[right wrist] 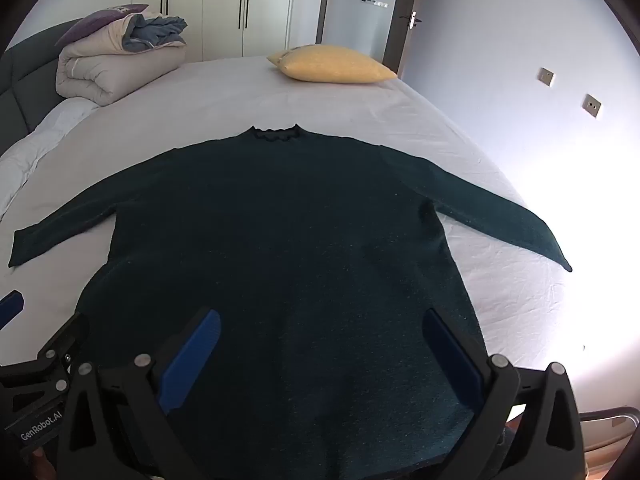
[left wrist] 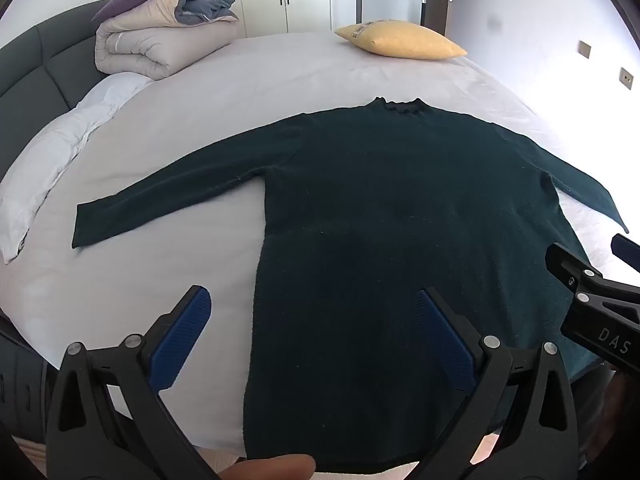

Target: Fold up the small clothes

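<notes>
One dark green sweater (left wrist: 400, 208) lay flat on the bed (left wrist: 280, 76), sleeves spread toward 9 and 3 o'clock, collar at 12, hem at the bed's near edge. Bare sheet lay beyond it. Two grippers, left gripper (left wrist: 316, 336) and right gripper (right wrist: 320, 356), hovered wide open over the hem. One yellow pillow (right wrist: 332, 64) sat at 12 o'clock.

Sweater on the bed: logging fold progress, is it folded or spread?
Spread. The sweater lies flat on the bed, both sleeves stretched outward, collar at the far end, no part doubled over.

Daylight glare right, fisheye-warped edges
</notes>
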Motion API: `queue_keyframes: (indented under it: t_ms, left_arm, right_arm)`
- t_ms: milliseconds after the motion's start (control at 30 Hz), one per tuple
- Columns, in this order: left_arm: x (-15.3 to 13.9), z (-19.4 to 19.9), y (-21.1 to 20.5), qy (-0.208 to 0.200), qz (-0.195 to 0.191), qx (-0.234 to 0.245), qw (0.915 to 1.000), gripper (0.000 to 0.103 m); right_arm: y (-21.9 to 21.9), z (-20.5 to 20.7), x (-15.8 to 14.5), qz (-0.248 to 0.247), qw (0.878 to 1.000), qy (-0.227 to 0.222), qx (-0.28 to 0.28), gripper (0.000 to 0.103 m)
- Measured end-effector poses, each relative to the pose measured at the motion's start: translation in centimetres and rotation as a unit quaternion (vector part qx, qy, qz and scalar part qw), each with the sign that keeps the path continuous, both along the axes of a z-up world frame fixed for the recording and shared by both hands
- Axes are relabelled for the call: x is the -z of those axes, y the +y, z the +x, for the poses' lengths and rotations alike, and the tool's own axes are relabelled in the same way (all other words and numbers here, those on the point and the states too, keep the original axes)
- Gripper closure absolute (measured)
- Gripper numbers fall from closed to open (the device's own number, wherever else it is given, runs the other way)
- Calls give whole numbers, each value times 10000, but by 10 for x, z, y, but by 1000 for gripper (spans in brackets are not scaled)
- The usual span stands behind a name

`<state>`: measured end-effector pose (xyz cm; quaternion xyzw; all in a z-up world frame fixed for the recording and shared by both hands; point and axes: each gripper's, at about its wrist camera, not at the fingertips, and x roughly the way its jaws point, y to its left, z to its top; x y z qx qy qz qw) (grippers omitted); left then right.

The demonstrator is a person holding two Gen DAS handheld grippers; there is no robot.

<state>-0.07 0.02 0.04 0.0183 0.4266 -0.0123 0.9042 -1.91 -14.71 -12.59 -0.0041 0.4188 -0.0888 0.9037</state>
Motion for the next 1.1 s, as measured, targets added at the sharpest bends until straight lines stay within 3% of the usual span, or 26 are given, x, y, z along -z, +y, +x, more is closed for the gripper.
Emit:
queue_keyframes:
  t_ms: [267,1100]
  left_arm:
    - [3,-5,7,-27,-15,-18,10000,0]
    - [1,-2,4,86,-138,-55,9999,0]
  right_arm:
    - [-13,1,0,-3,10000,0,-5,0]
    - [4,0,3,-126,9999,18,-14,0]
